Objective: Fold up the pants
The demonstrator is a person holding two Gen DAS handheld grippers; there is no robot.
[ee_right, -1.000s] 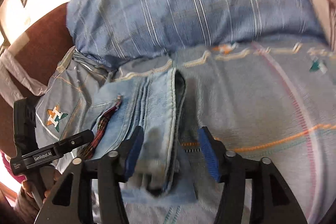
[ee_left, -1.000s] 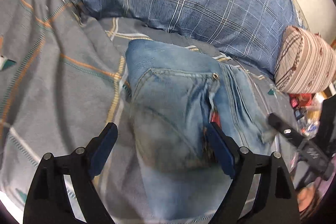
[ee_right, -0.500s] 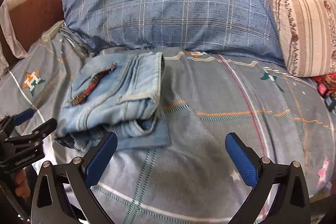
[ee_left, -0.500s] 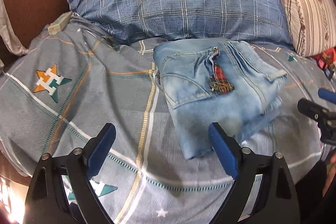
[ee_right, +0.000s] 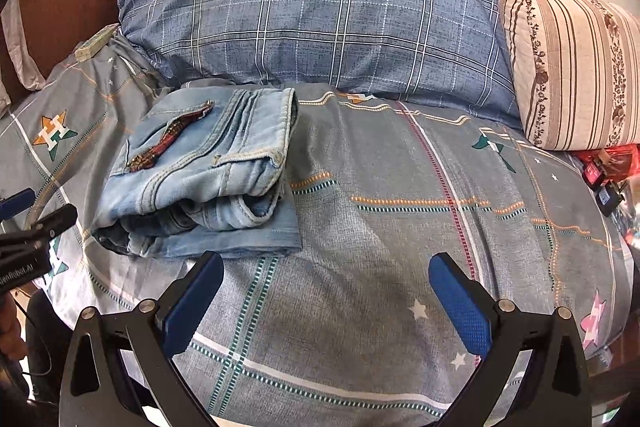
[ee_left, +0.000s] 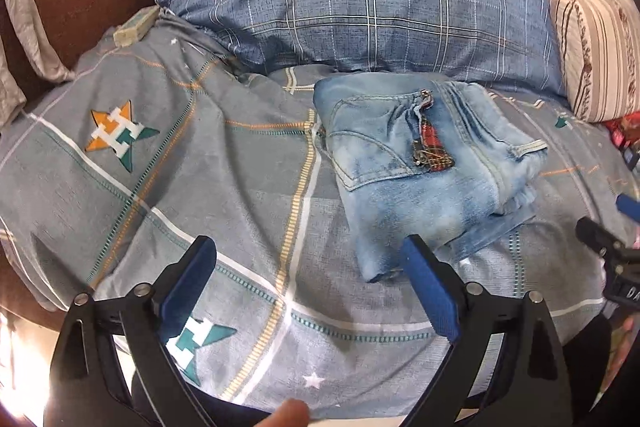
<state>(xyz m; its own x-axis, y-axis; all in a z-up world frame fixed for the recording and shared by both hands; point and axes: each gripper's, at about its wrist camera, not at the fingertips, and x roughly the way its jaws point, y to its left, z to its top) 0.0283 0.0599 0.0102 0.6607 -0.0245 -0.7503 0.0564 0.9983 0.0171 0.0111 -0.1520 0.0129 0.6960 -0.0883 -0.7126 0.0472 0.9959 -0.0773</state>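
Pants folded on the bed, both my grippers empty.

My left gripper (ee_left: 308, 267) has its jaws opening with only bedsheet (ee_left: 224, 163) between them; the folded jeans (ee_left: 424, 163) lie at about one o'clock from it, against the blue plaid pillow (ee_left: 360, 7). My right gripper (ee_right: 326, 285) is spread wide and grips nothing; from it the jeans (ee_right: 208, 171) sit at eleven o'clock, the striped cushion (ee_right: 572, 71) at two o'clock.

The light-blue jeans (ee_left: 424, 167) lie folded into a compact stack on the grey bedspread (ee_left: 224, 163) — back pocket up, a red plaid strap across it, hem edges showing below.
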